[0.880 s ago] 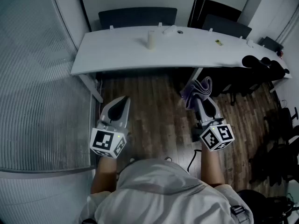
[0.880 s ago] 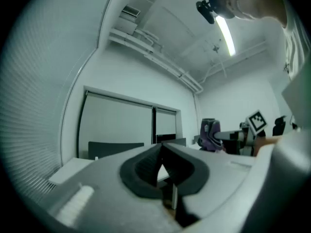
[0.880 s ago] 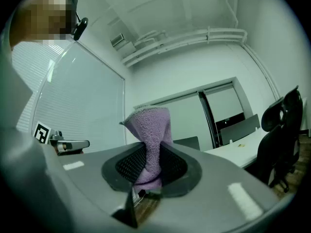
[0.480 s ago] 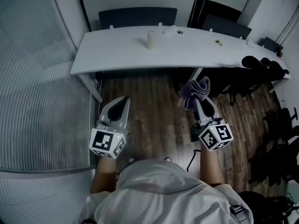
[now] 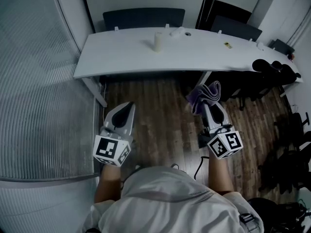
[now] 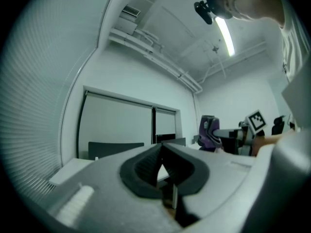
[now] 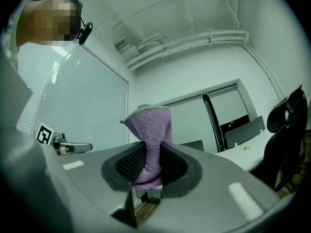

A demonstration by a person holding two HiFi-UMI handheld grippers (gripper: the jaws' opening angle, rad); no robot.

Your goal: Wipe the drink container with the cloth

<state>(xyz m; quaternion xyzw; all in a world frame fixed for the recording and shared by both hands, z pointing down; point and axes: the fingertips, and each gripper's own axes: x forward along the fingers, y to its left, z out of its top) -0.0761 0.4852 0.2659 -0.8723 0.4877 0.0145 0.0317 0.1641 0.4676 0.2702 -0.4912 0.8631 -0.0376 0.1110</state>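
In the head view, the pale cylindrical drink container [image 5: 158, 40] stands upright on the long white desk [image 5: 116, 57], near the middle of its length and towards its far edge; you cannot tell from here what is inside it. A small white object [image 5: 177, 31] lies just beyond it to the right. The desk's near edge runs across ahead of both your grippers, with bare brown wooden floor [image 5: 160, 115] between you and it. A ribbed glass wall [image 5: 39, 106] stands close on your left, and black office chairs [image 5: 274, 69] are on your right. Your left gripper [image 5: 127, 107] and right gripper [image 5: 210, 105] both hang over the floor, well short of the desk. In the left gripper view, your jaws are pressed together with nothing between them. In the right gripper view, your jaws pinch the purple terry cloth [image 7: 148, 135], which bunches up above the pads.
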